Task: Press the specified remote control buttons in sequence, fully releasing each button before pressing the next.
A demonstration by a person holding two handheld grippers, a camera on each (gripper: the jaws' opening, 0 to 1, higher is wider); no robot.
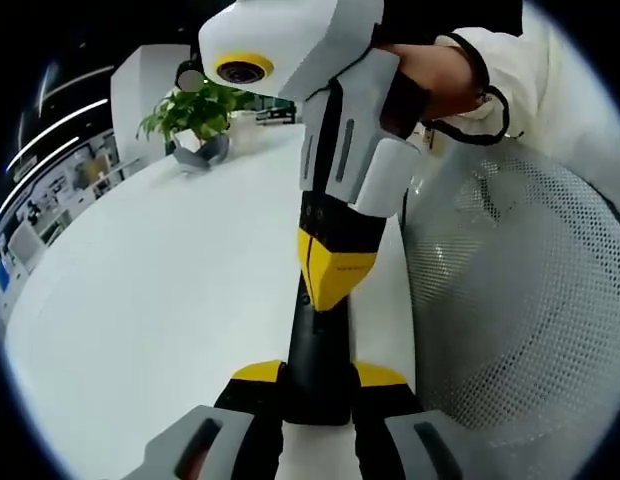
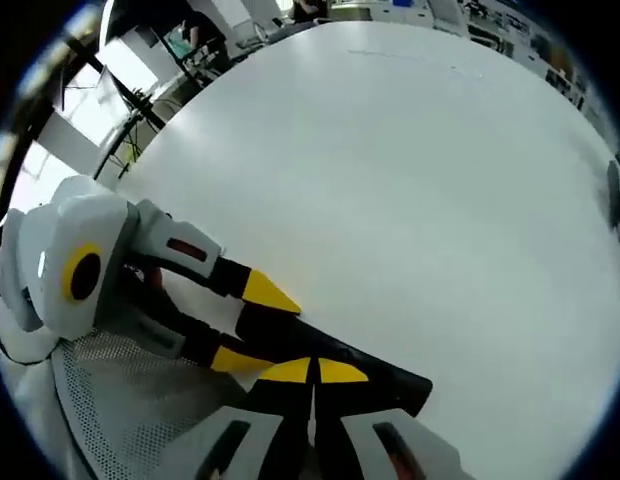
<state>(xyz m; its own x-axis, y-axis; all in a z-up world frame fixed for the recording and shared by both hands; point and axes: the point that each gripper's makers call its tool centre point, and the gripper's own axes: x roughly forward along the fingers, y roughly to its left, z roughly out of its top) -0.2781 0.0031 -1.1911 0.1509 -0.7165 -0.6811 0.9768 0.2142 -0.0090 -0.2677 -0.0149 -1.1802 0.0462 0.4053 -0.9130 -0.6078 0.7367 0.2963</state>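
Gripping a black remote control (image 1: 318, 360) between its yellow-tipped jaws, the left gripper (image 1: 318, 385) is holding the slim body at its near end, so that the remote is pointing away along the edge of the white table (image 1: 170, 290). In the right gripper view the same remote (image 2: 385, 385) is showing as a dark bar lying low over the tabletop (image 2: 410, 180), with the left gripper (image 2: 252, 325) reaching in from the left and clamping it from both sides.

Coming down from above in the left gripper view, the right gripper (image 1: 330, 285) is bringing its yellow tip onto the upper face of the remote; its jaws are sitting pressed together with no gap between them. In its own view those jaws (image 2: 312, 372) are meeting edge to edge right over the remote, touching it or just above it; which, I cannot tell.

A person's hand (image 1: 440, 80) in a light sleeve is holding the right gripper's handle. A white mesh chair back (image 1: 520, 300) is standing just beside the table, and a potted plant (image 1: 195, 115) is sitting far off on the tabletop.
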